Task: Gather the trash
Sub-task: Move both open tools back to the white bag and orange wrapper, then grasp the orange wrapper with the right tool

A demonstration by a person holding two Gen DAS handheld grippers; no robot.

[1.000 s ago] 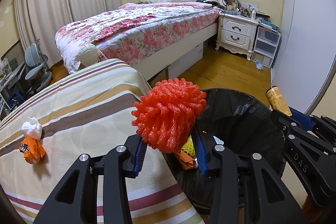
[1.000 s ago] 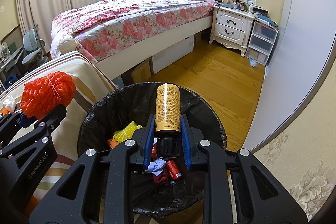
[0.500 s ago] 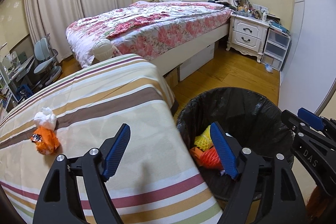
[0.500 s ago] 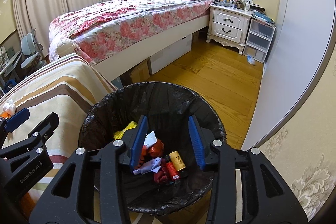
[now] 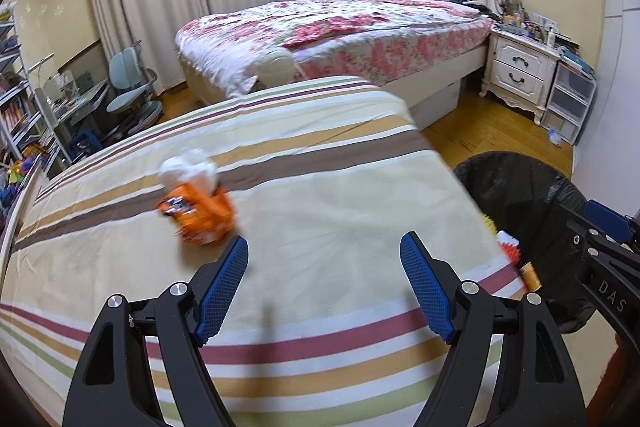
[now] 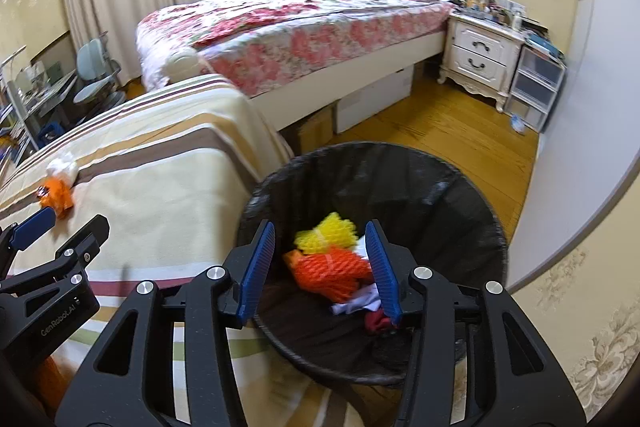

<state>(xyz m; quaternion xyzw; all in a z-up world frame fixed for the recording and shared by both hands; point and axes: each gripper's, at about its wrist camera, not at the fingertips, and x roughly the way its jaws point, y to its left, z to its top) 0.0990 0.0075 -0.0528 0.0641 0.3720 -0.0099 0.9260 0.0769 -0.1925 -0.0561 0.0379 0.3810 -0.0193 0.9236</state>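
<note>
Wrapper (image 5: 198, 217) — orange, crumpled — lies just ahead of empty, spread left tool (image 5: 324, 247), apart from it.

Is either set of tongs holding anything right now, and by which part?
Nothing is held: left tongs and right tongs stand open and empty, jaws just opened.

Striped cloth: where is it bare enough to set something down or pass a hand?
The striped cloth is bare nearly everywhere: between the orange wrapper and the black bin, and toward its far end. The only clutter is that wrapper with the white wad.
</note>
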